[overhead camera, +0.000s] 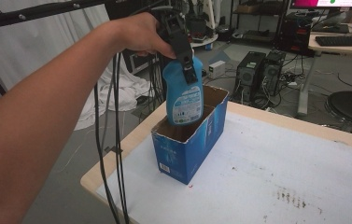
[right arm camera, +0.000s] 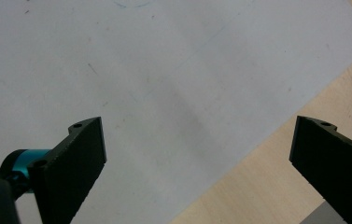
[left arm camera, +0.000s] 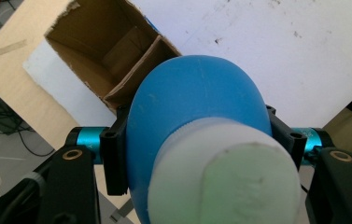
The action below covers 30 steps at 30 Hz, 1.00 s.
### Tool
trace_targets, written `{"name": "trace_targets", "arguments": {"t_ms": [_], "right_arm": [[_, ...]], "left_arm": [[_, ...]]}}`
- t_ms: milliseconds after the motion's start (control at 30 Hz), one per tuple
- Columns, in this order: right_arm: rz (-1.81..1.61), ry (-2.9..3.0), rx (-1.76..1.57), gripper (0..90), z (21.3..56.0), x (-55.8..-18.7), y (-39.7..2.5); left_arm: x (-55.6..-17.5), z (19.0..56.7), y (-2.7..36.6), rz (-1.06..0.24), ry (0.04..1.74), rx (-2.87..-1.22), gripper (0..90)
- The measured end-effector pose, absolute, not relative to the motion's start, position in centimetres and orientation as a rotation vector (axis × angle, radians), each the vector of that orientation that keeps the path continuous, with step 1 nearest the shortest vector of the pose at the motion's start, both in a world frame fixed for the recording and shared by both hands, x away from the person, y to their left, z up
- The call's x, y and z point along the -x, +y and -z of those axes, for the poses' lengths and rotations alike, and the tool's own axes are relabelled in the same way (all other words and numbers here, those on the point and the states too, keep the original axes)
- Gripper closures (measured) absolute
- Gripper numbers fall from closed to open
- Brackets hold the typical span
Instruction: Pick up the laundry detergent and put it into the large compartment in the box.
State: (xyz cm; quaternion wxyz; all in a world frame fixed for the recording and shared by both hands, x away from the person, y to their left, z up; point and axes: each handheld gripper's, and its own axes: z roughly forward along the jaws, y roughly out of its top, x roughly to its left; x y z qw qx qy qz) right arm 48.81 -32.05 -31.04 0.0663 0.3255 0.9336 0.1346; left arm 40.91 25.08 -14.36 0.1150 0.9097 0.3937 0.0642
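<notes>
Left gripper (overhead camera: 186,63) pinching blue bottle (overhead camera: 183,95), lowered into open blue box (overhead camera: 190,140) | right gripper (right arm camera: 197,163) spread wide above white sheet (right arm camera: 164,70)

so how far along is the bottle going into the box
Done: the left gripper is shut on the blue bottle. In hand: the bottle's base is just dipping into the open blue box. Left: lowering it fully and letting go. The right gripper waits open over the table.

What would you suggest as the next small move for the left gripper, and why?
Probably lower it straight down: the left gripper is clamped on the blue bottle, whose base hangs just inside the open top of the blue box, not yet resting on its floor.
</notes>
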Motion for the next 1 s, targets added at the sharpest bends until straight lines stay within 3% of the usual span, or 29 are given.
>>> {"name": "trace_targets", "arguments": {"t_ms": [733, 1000], "right_arm": [[-0.393, 2.820, -0.977, 2.7, 31.3, -48.9, -31.8], [-0.383, 2.825, -0.971, 2.8, 31.4, -49.1, -32.0]], "left_arm": [[-41.8, 24.1, 25.2, -0.129, 1.114, -2.743, 37.9], [-41.9, 26.0, 25.5, -0.113, 1.132, -2.753, 37.9]]}}
